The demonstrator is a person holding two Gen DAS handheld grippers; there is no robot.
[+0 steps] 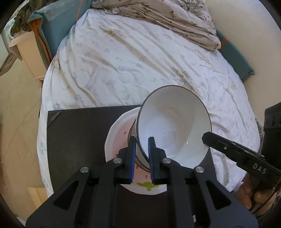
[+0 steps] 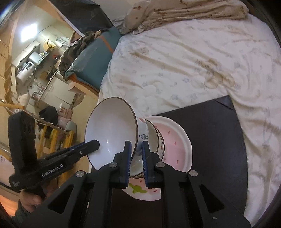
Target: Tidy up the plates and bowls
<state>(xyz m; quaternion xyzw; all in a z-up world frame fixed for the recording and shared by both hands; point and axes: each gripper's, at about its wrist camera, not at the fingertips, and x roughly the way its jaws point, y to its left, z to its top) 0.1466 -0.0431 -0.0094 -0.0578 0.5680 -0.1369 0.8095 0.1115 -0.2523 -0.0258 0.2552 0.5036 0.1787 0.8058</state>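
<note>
A white round bowl with a dark rim (image 1: pixel 173 122) sits tilted at centre frame in the left wrist view, over a pink and white ceramic plate (image 1: pixel 117 138). The plate lies on a dark flat rectangular board (image 1: pixel 75 140), lower left, and the board rests on a white floral-print bed sheet (image 1: pixel 140 61) filling the frame's upper half. A beige crumpled blanket (image 1: pixel 158 15) lies behind, at the top. In the right wrist view a second bowl (image 2: pixel 154 135) nests under the tilted one.
</note>
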